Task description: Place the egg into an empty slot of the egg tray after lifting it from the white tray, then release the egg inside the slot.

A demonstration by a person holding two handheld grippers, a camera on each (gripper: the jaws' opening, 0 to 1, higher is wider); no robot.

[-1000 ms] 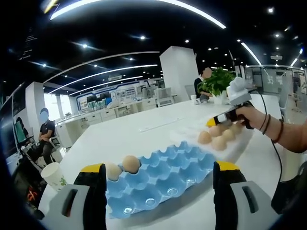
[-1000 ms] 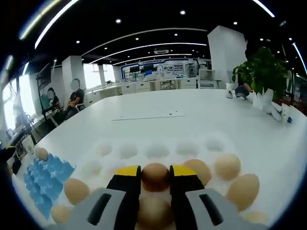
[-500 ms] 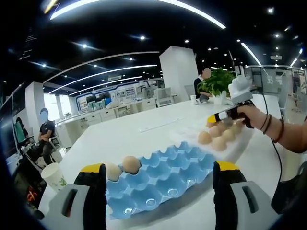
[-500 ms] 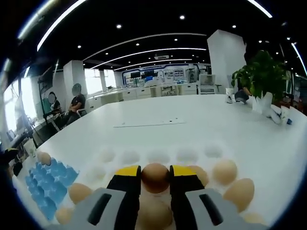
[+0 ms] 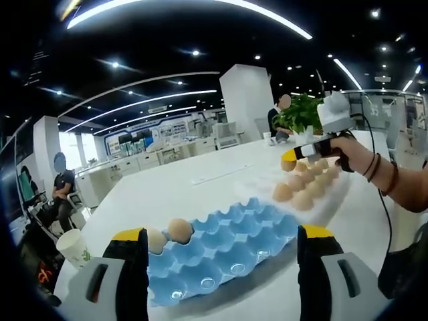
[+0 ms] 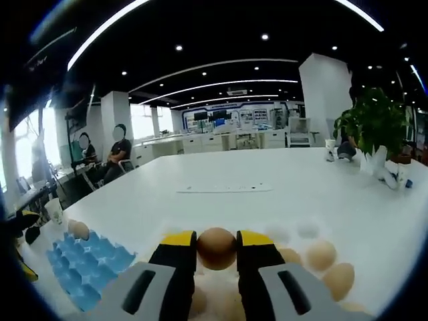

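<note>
Right gripper [image 6: 216, 249] clamps the egg [image 6: 216, 247] across its middle; left gripper [image 5: 214, 234] gapes wide. Fragile, smooth shell: hold lightly; blue egg tray [image 6: 87, 267] at 8 o'clock.

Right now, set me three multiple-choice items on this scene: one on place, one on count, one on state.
1. Where is the held egg?
A. Between the right gripper's jaws
B. In the blue egg tray
C. On the white table

2. How many eggs sit in the blue egg tray?
A. None
B. Two
C. Six

3. The left gripper is:
A. Shut on an egg
B. Shut on a cup
C. Open

Key: 1 A, its yellow tips clamp it; 2 B, two at the tray's far left corner; 3 C, jaws wide apart, nothing between.
</note>
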